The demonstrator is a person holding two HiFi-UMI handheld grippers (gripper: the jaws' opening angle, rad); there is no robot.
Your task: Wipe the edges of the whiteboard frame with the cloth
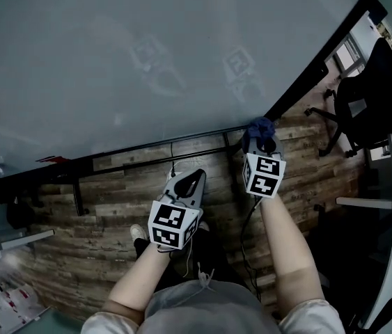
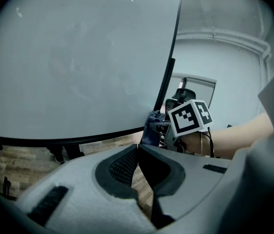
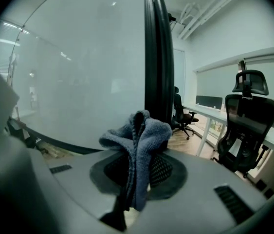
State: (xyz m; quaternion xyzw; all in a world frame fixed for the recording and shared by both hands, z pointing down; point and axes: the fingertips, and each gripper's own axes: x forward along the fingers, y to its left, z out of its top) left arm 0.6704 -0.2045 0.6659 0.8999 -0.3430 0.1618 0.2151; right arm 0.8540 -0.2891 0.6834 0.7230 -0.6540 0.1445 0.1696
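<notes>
my right claw is pinching a crumpled blue-grey terry cloth. the fabric is clamped between the two jaws and bunches up in folds above their tips, with a thin tail hanging down the gap behind them. just ahead of that claw stands the black frame of the large white whiteboard. the cloth sits right at the frame's lower right corner, where the bottom rail meets the upright side rail. from here i cannot tell whether it is pressed on the frame or only just beside it.

my left claw is pressed together at the tips with nothing between the jaws. it hangs lower and to the left of the right claw, below the bottom rail and apart from it, over the brown wood-plank floor. its tips point up towards the board's corner and the cloth.

off to the right of the right claw, well apart, is a black high-backed office chair.
</notes>
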